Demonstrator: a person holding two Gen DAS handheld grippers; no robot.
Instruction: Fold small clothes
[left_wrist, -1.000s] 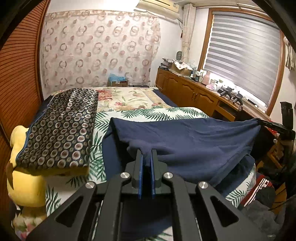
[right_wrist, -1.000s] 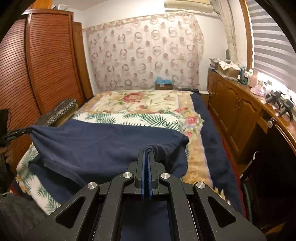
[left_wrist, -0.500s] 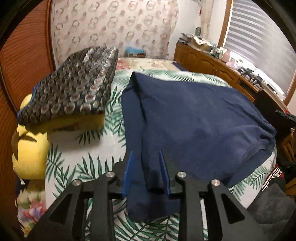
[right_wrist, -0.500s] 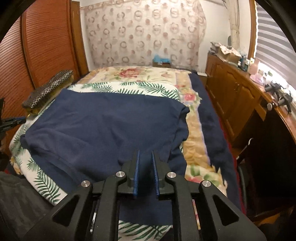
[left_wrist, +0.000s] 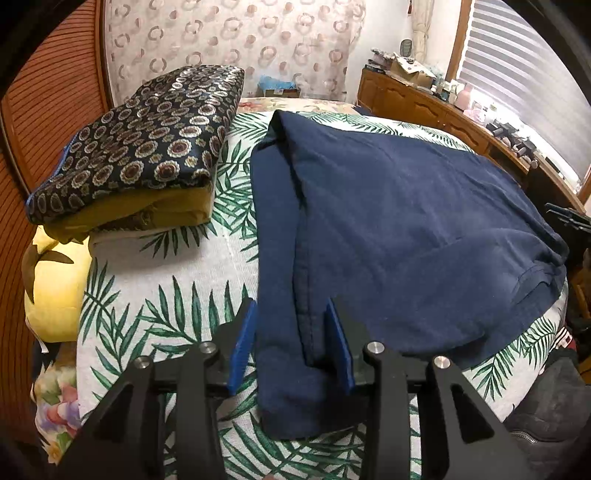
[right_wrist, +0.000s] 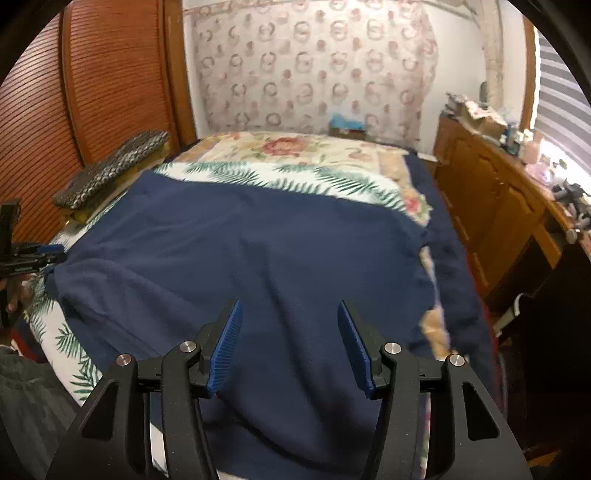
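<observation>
On the bed (left_wrist: 192, 317), over a sheet printed with green palm fronds, I see the navy garment (left_wrist: 406, 229) spread nearly flat, its near edge hanging toward me and one side folded over along a seam. I can read no brand, label or lettering anywhere; the clutter on the wooden sideboard (right_wrist: 491, 206) is too small and blurred to make out.

My left gripper (left_wrist: 290, 341) has its jaws opening. The folded side strip of the garment runs between the blue pads (left_wrist: 242, 347), and I see a sliver of gap on the left side, so the pads look clear of the cloth rather than pinching it. On the right pad I cannot tell for sure whether cloth still brushes it.

My right gripper (right_wrist: 290, 345) is opening too, and stands wider. Navy cloth lies beneath and between its pads (right_wrist: 225, 347), with neither pad pressing on it.

To the left of the garment sits a folded stack (left_wrist: 144, 147), a dark circle-patterned piece over a mustard one, with a yellow cushion (left_wrist: 55, 280) beside it at the bed's edge. From the right wrist view, the left gripper shows at the far left edge, near the garment's corner.
</observation>
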